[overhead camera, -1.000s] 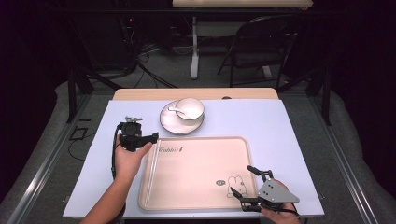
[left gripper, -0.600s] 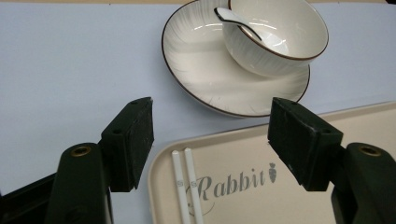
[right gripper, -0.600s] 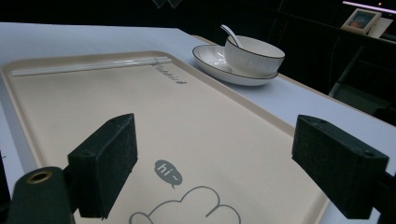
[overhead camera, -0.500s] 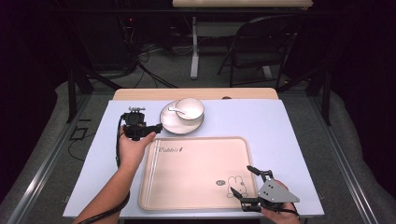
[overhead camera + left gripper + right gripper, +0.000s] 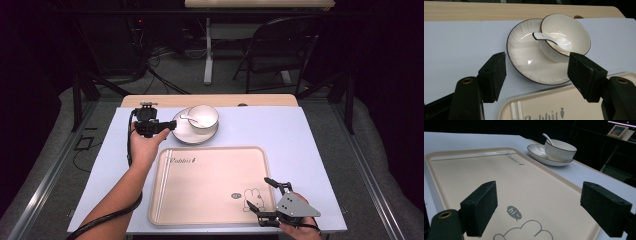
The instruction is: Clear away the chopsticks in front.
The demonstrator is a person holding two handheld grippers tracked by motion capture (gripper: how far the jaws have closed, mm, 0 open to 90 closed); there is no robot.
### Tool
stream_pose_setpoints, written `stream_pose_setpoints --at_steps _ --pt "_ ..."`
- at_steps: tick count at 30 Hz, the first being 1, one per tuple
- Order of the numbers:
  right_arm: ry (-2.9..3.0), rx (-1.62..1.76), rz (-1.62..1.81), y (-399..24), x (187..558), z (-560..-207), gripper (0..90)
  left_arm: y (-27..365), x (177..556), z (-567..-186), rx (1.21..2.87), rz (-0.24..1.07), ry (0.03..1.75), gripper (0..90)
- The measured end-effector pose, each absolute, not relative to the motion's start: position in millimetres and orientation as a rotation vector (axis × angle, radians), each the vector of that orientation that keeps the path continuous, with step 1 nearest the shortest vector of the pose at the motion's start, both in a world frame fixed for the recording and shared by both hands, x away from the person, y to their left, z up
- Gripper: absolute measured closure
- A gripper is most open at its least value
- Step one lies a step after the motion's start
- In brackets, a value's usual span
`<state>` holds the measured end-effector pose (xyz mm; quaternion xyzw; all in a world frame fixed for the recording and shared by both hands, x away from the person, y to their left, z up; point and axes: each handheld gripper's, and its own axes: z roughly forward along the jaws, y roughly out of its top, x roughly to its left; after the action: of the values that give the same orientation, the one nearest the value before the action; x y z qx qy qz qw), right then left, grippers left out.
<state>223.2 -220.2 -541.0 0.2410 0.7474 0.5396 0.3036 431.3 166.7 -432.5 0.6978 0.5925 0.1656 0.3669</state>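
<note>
A white plate (image 5: pixel 181 132) with a dark rim lies at the back of the table, and a white bowl (image 5: pixel 204 116) stands on it with a spoon (image 5: pixel 189 119) inside. My left gripper (image 5: pixel 170 125) hovers just left of the plate, jaws open and empty, pointing at the plate (image 5: pixel 524 56) and bowl (image 5: pixel 574 30). A beige tray (image 5: pixel 210 185) lies in front, with white chopsticks (image 5: pixel 515 110) along its left side. My right gripper (image 5: pixel 256 192) rests open over the tray's near right corner, its jaws (image 5: pixel 540 192) wide over the tray's cartoon print.
A pale mat covers the table, and a wooden strip (image 5: pixel 210 100) shows behind it. A folding chair (image 5: pixel 280 55) and a table leg stand farther back on the dark floor. The bare mat stretches right of the plate and tray.
My left gripper has moved away from the tray's far left corner, up and back toward the plate's left edge. The right gripper has stayed put.
</note>
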Motion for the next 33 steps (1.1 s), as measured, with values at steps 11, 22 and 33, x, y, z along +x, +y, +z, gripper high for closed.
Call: stream_pose_setpoints --at_steps 11,22,33 --pt "1.981 0.638 1.431 -220.1 223.3 -540.9 13.5 158.5 451.4 -427.3 1.741 0.395 1.566 31.7" --pt "1.981 0.639 1.434 -220.0 223.4 -540.8 13.5 145.8 470.8 -422.6 1.736 0.416 1.602 31.7" --pt "1.981 0.641 1.438 -219.8 223.3 -540.7 13.5 128.4 486.7 -426.0 1.723 0.405 1.628 31.6"
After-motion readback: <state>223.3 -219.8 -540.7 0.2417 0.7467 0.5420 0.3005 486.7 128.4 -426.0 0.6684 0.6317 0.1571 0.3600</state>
